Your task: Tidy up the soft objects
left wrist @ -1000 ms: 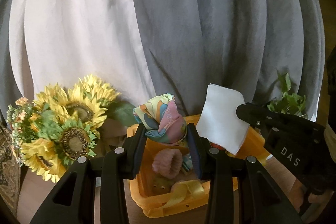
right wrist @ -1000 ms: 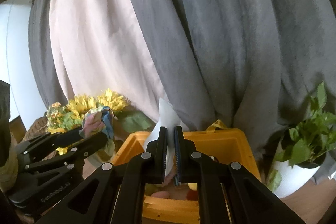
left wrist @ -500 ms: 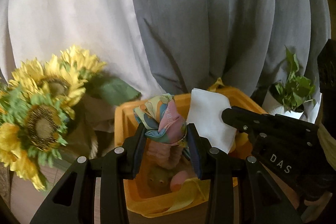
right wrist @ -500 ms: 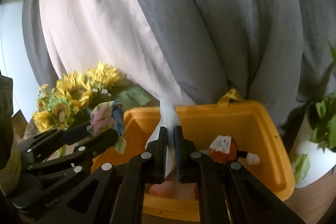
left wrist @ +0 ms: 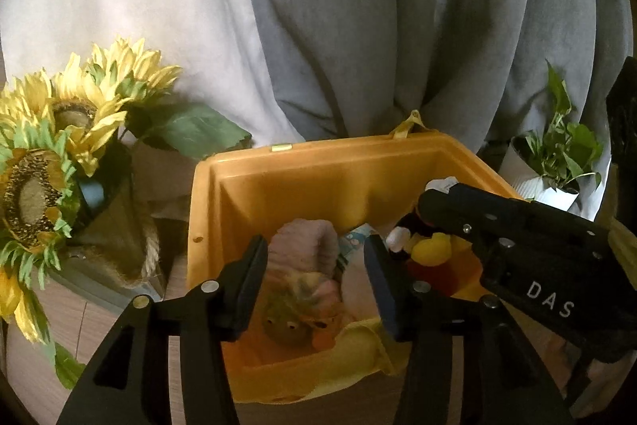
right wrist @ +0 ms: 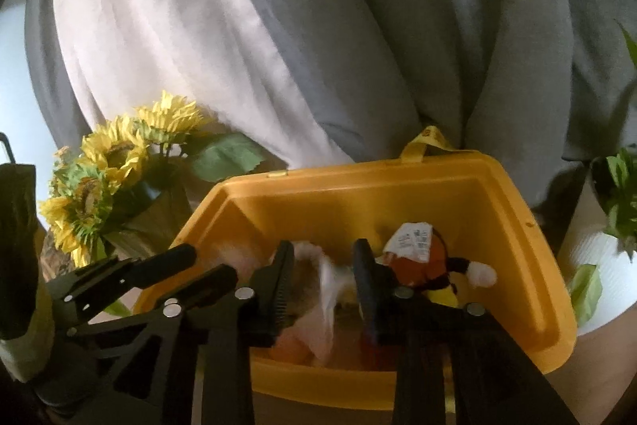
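The left hand-held gripper (left wrist: 314, 281) hangs over the near edge of the yellow bin (left wrist: 318, 162), its jaws opening with nothing pressed between the pads; straight below the gap lie a pink ribbed soft piece (left wrist: 304, 245) and a greenish plush with two dark eyes (left wrist: 284, 325). The right hand-held gripper (right wrist: 322, 285) sits just to its right, over the same bin, its jaws likewise opening; a white cloth (right wrist: 324, 309) lies loose in the gap, and whether it touches either pad cannot be told. Just right of that gripper's fingers rests an orange-and-black plush with a paper tag (right wrist: 426, 261). Beyond the bin's far wall hang grey and pale curtains (left wrist: 398, 26). Left of both grippers stands a bunch of sunflowers (left wrist: 59, 130); far to the right is a leafy plant in a white pot (left wrist: 557, 162).
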Demonstrator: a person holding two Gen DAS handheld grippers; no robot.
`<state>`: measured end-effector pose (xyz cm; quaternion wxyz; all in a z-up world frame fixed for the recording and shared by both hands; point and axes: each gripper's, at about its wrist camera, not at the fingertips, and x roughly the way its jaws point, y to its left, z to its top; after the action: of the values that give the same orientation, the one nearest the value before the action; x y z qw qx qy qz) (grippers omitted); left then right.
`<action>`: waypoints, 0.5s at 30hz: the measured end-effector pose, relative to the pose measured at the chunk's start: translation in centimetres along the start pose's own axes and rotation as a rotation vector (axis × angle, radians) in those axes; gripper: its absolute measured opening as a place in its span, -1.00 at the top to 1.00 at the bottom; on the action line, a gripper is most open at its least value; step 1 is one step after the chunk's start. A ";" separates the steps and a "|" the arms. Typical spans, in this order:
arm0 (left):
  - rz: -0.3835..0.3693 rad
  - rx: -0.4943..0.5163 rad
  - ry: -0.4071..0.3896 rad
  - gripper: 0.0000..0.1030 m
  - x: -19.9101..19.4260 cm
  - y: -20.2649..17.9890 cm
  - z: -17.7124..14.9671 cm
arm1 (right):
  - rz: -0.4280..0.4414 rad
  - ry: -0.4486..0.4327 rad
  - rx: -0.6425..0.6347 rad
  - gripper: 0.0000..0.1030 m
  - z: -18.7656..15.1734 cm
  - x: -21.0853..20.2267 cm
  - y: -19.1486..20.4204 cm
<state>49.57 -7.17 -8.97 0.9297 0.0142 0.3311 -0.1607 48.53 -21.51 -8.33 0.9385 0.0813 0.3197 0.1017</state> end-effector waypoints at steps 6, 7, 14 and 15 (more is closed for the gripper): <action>0.048 -0.016 -0.024 -0.02 -1.7 0.0 -0.2 | -0.034 -0.011 -0.007 0.36 -0.1 -1.4 0.1; 0.055 -0.022 -0.027 -0.02 -2.1 -0.1 -0.3 | -0.037 -0.011 -0.007 0.36 0.0 -1.6 0.3; 0.102 -0.045 -0.060 -0.11 -5.3 -0.2 -0.7 | -0.058 -0.021 -0.009 0.36 -0.4 -4.1 0.8; 0.107 -0.047 -0.065 -0.13 -5.8 -0.2 -0.7 | -0.057 -0.025 -0.011 0.36 -0.5 -4.6 1.0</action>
<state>44.83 -5.55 -5.92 0.9473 0.0047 0.3033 -0.1035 44.51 -21.67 -5.78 0.9454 0.0684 0.3097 0.0755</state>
